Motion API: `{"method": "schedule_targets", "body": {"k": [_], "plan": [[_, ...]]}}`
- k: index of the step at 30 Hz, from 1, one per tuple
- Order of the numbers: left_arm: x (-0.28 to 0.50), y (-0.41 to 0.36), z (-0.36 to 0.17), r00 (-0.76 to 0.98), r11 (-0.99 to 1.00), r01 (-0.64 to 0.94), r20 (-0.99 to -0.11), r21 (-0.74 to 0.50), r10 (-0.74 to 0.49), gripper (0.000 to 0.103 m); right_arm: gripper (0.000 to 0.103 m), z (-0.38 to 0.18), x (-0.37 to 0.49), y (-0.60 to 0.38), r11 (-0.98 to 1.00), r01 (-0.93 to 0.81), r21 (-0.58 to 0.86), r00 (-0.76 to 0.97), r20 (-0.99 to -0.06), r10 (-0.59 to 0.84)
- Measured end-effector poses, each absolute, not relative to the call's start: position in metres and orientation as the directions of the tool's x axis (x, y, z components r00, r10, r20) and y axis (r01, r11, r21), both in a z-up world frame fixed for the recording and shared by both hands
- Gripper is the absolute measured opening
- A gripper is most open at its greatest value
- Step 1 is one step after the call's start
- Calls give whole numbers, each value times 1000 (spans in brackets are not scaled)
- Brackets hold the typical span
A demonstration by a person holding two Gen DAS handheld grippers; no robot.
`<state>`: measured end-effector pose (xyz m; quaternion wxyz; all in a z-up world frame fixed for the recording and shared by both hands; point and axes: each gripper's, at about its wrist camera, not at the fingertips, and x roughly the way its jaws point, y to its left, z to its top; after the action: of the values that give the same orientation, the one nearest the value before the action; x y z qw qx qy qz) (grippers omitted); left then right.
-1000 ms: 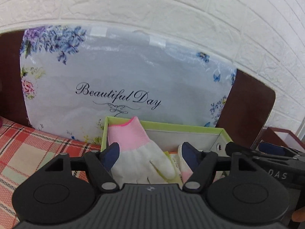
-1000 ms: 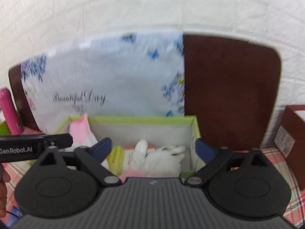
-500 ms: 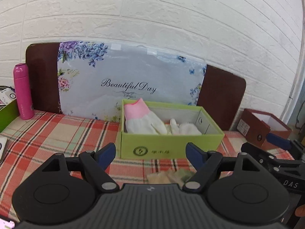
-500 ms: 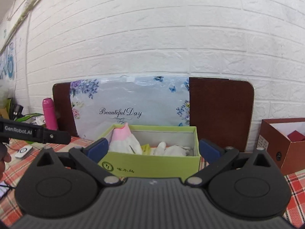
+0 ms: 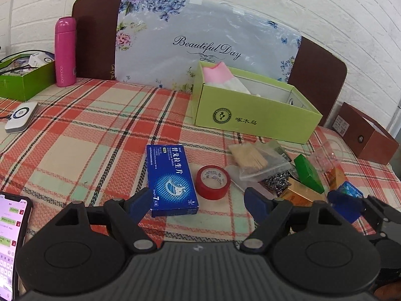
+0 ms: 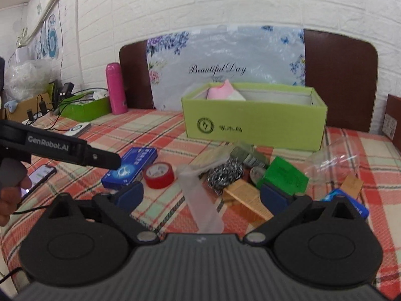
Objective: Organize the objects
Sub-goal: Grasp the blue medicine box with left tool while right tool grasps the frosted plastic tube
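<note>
Both grippers pulled back from green box, gloves inside.

— What can't you make out?

— The phone is cut by the left wrist view's left edge, its chat text too small to read. The brown box runs off the right wrist view's right edge.

— And in the green box?

— Its front wall hides most of the pink-cuffed glove (only the cuff shows). The clear cup is blurred.
</note>
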<state>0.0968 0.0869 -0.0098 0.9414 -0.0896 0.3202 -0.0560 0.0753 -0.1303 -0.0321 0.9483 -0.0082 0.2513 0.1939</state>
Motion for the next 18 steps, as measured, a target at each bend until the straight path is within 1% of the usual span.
{"method": "schedule_targets", "body": {"k": [1, 3, 4, 6, 7, 8, 9, 11, 12, 14, 16, 17, 18], "plan": [[101, 88, -13, 786, 979, 37, -599, -201, -153, 84, 89, -37, 80, -127, 925, -372, 82, 784, -506, 360], [110, 87, -18, 781, 981, 29, -608, -190, -141, 84, 72, -46, 85, -121, 926, -373, 58, 762, -550, 341], [115, 86, -21, 777, 983, 27, -615, -182, -135, 84, 68, -51, 87, -119, 929, -369, 44, 758, -564, 328], [126, 84, -28, 770, 986, 33, -625, -165, -131, 84, 56, -56, 91, -119, 931, -362, 32, 748, -586, 311], [131, 83, -32, 762, 988, 30, -636, -152, -122, 84, 52, -59, 92, -120, 933, -358, 35, 740, -598, 306], [136, 83, -35, 756, 989, 24, -645, -144, -112, 84, 41, -61, 93, -121, 936, -350, 40, 730, -614, 300], [141, 84, -39, 752, 990, 21, -651, -141, -108, 84, 34, -64, 93, -123, 937, -345, 49, 717, -631, 297], [150, 85, -46, 739, 991, 11, -667, -134, -98, 84, 28, -65, 88, -127, 936, -347, 61, 710, -635, 304], [153, 86, -48, 735, 991, 11, -671, -136, -100, 85, 28, -64, 84, -127, 933, -353, 67, 701, -642, 311], [155, 89, -50, 738, 987, 21, -663, -161, -124, 85, 27, -59, 78, -127, 922, -378, 83, 683, -648, 338], [154, 92, -50, 736, 983, 33, -660, -182, -147, 79, 27, -54, 74, -127, 912, -399, 96, 672, -647, 362], [152, 92, -50, 734, 981, 46, -660, -191, -163, 69, 27, -51, 75, -125, 910, -404, 94, 671, -645, 365], [150, 92, -50, 727, 980, 56, -664, -193, -172, 67, 29, -50, 76, -124, 911, -403, 89, 678, -639, 363]]}}
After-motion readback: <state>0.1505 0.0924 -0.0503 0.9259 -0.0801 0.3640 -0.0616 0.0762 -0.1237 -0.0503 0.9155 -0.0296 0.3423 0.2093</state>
